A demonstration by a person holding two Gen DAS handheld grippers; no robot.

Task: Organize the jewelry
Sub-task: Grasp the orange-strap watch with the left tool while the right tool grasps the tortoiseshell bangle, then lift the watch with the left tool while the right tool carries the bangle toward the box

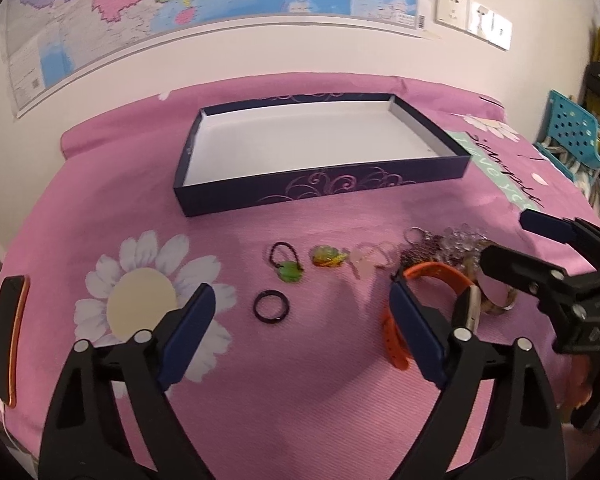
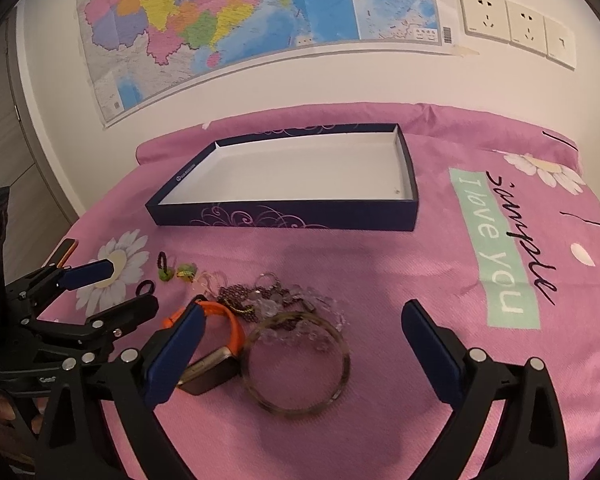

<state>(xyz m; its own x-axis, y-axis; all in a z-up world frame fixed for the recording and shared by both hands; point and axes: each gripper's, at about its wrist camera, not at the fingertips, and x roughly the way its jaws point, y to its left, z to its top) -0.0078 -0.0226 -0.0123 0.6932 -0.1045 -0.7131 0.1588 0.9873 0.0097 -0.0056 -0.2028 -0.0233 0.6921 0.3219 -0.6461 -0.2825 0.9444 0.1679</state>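
Note:
An empty dark blue box with a white inside lies on the pink cloth. In front of it lie a black ring, a green pendant on a black cord, a yellow-green charm and a pink piece. Further right are an orange-strapped watch, bead strands and a brown bangle. My left gripper is open above the black ring. My right gripper is open above the bangle.
A phone in an orange case lies at the cloth's left edge. A map and wall sockets are on the wall behind. A blue chair stands at the far right.

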